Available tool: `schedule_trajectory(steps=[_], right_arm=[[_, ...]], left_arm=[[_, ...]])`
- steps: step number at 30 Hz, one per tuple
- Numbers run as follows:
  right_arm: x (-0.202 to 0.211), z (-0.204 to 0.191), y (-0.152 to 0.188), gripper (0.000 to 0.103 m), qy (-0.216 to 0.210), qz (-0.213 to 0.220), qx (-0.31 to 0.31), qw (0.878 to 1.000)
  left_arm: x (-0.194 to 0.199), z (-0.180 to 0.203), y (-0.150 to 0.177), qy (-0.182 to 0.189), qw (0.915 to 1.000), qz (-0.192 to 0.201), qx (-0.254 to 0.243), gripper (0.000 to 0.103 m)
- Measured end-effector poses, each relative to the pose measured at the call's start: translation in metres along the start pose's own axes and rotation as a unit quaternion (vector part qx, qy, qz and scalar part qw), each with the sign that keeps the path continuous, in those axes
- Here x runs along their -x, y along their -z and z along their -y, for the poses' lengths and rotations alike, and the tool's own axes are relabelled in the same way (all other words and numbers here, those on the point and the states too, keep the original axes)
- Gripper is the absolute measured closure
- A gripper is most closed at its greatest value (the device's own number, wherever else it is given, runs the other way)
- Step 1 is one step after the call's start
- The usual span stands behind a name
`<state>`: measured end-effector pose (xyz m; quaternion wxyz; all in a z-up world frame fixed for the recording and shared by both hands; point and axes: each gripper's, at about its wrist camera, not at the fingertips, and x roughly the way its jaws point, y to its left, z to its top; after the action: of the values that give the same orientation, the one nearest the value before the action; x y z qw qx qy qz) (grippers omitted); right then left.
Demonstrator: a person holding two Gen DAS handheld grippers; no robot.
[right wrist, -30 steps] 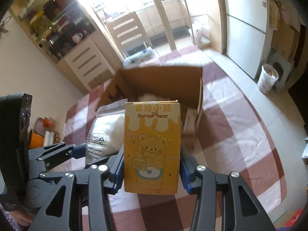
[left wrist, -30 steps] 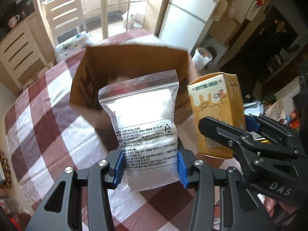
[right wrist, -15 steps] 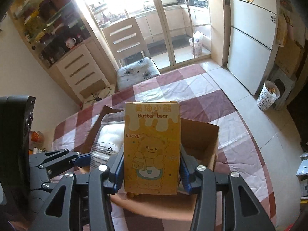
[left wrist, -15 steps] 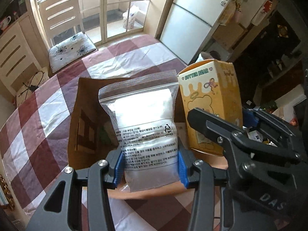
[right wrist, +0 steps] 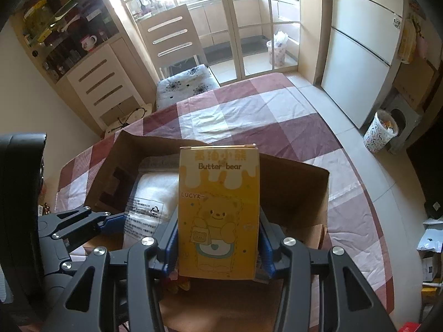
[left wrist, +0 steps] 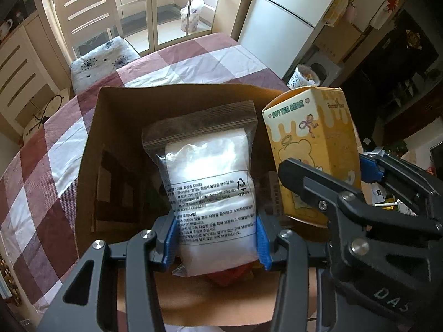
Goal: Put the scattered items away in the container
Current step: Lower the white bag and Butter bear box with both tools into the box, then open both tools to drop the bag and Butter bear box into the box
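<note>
We note a table under a checked maroon-and-white cloth (right wrist: 249,119), creased and soft. On it stands the container, an open brown cardboard box (left wrist: 116,116), with stiff matte walls and dark items inside that we cannot identify.

The yellow carton (right wrist: 218,210), printed "Butter bear", is a rigid rectangular paperboard pack. The right gripper (right wrist: 218,244) pinches it across its lower side faces and holds it upright above the box's near edge. We judge it light and crushable; a hold on the flat sides near the base suits it.

The zip bag (left wrist: 210,182) is clear glossy film with a ribbed seal strip on top, a printed label and soft white contents. The left gripper (left wrist: 216,242) clamps its lower part, over the box opening. We judge it light, pliable and somewhat slippery; it would sag if taken by the top.

A red object (left wrist: 232,274) shows beneath the bag; its nature is unclear.
</note>
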<state>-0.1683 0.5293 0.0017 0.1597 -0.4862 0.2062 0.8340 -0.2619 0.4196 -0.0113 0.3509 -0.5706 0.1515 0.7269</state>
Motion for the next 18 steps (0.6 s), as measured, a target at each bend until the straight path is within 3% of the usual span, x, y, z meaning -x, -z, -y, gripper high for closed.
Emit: schedule_trajectory(steps=[9, 18], right_arm=[[-0.003, 0.003, 0.001, 0.054, -0.001, -0.012, -0.006, 1.0], [0.003, 0.008, 0.0, 0.054, -0.017, -0.021, -0.027, 0.999]], left_arm=[[-0.003, 0.001, -0.002, -0.012, 0.9999, 0.002, -0.01, 0.048], [0.007, 0.003, -0.002, -0.026, 0.9995, 0.012, -0.016, 0.031]])
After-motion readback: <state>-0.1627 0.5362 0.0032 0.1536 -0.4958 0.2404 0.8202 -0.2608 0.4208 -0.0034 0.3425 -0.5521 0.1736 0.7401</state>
